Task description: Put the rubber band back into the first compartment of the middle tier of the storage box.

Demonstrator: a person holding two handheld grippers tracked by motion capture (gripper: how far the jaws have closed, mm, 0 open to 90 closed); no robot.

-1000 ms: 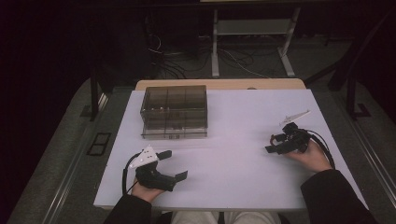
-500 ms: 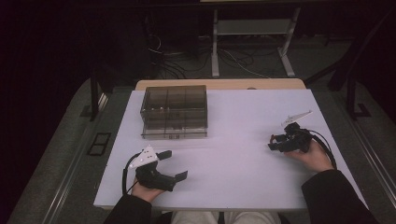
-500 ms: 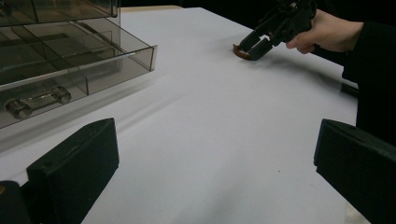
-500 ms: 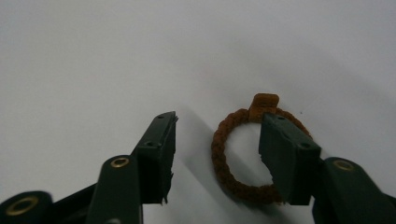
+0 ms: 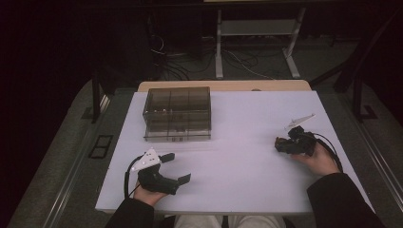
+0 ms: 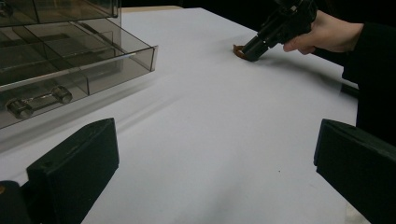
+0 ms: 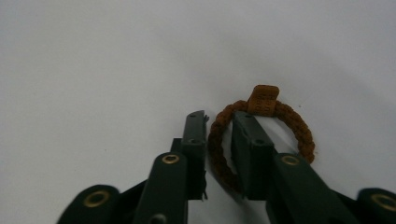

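Note:
A brown braided ring (image 7: 303, 135) with a small tag lies flat on the white table (image 5: 247, 118) at the right. My right gripper (image 7: 219, 119) points down at it, one jaw outside the loop and one inside. Its jaws have just been closing and now pinch the ring's near side between them. The high view shows this gripper (image 5: 280, 145) held low over the table. From the left gripper view, it (image 6: 247, 50) sits far off with the ring (image 6: 238, 49) at its tip. My left gripper (image 5: 178, 167) rests at the front left, jaws wide open (image 6: 215, 158), nothing between them.
A smoky transparent drawer box (image 5: 177, 114) stands at the back left of the table, its lower drawer (image 6: 56, 60) pulled out toward me, handle facing front. Table legs and cables show on the dark floor beyond the far edge.
The right gripper's jaws have drawn together around the ring's band. Both hands have stayed where they were.

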